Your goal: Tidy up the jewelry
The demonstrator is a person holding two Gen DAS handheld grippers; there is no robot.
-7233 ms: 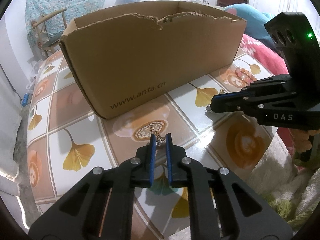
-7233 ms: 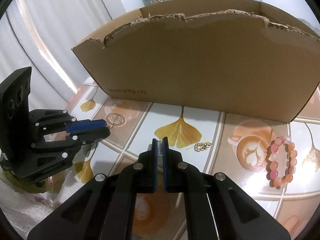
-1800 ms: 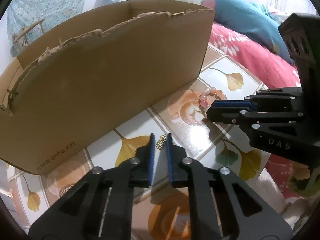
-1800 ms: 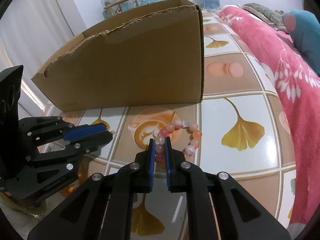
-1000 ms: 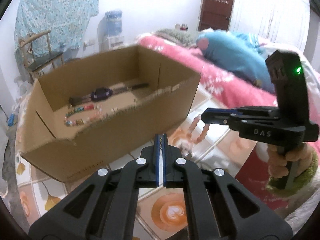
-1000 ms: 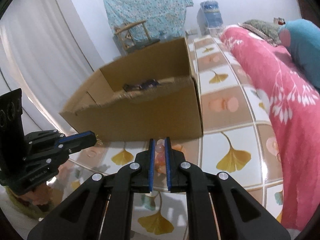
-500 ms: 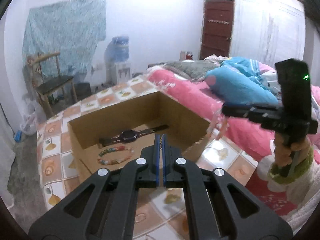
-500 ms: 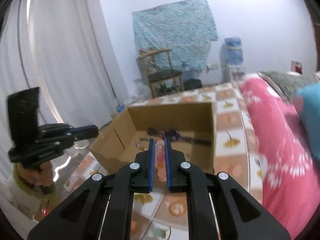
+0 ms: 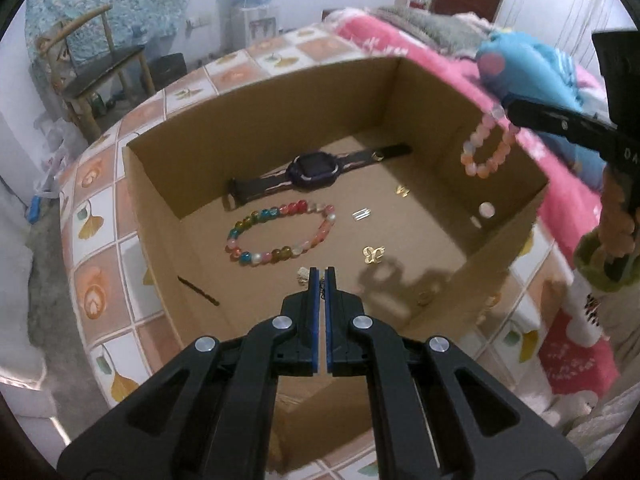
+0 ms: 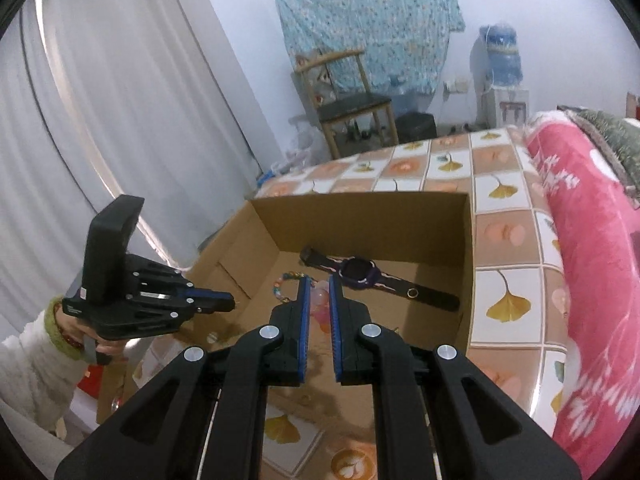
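Cardboard box (image 9: 280, 128), open-topped, on a tiled tabletop (image 9: 96, 216) with leaf motifs. Contents, counted in the left wrist view: one dark wristwatch (image 9: 316, 168) laid flat along the far wall; one multicoloured bead bracelet (image 9: 280, 232) at 11 o'clock from the left gripper's tips; two gold butterfly charms (image 9: 373, 254), one at 1 o'clock just beyond the tips, one farther at 1 o'clock (image 9: 402, 191); one small silver piece (image 9: 361, 213); one loose pale bead (image 9: 487, 209) near the right wall.

Left gripper (image 9: 319, 276): jaws clenched over the box's near edge, with a small gold item (image 9: 303, 275) at the tips; whether it is pinched cannot be told.

Right gripper (image 10: 317, 292): jaws clamped on one pink bead bracelet (image 9: 486, 148), which hangs above the box's right wall, at 2 o'clock from the left gripper.
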